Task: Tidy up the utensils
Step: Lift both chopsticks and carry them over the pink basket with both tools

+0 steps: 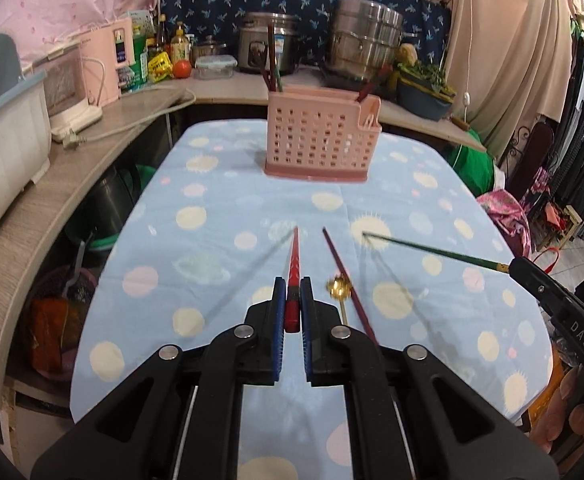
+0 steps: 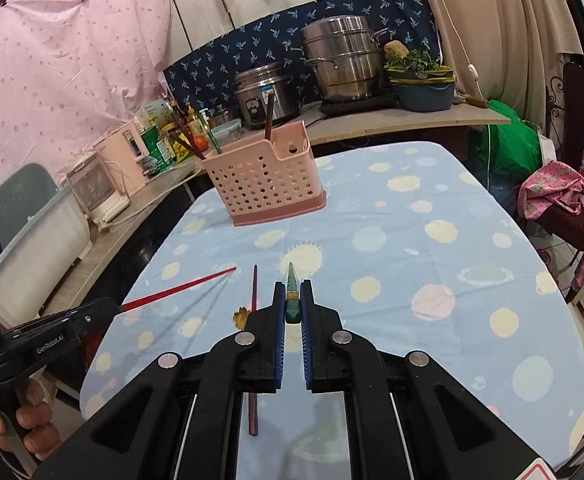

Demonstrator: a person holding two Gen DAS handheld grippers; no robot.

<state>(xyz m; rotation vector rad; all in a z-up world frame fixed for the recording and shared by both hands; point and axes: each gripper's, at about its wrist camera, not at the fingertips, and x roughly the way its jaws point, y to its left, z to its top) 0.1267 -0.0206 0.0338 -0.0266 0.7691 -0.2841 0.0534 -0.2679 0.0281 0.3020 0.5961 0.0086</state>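
Here the left gripper [image 1: 293, 304] jaws are pinching a glossy red chopstick [image 1: 294, 254], and the right gripper [image 2: 292, 304] jaws are clamping a slim green chopstick [image 2: 291, 280]. Beyond them, a dark maroon chopstick [image 1: 342, 276] and gold spoon [image 1: 338, 286] are lying on the dotted cloth tabletop [image 1: 220, 240], awaiting sorting. Farthest, the perforated pink plastic holder [image 1: 318, 144] is already keeping several utensils upright.

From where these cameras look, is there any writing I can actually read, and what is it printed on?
"DAS": on the right gripper body, seen from the left wrist view.
"GenRoboLAI", roughly: on the left gripper body, last letters unsure.
Labels on the bottles and packets: too small and blurred.
Rice cooker sticker: unreadable.
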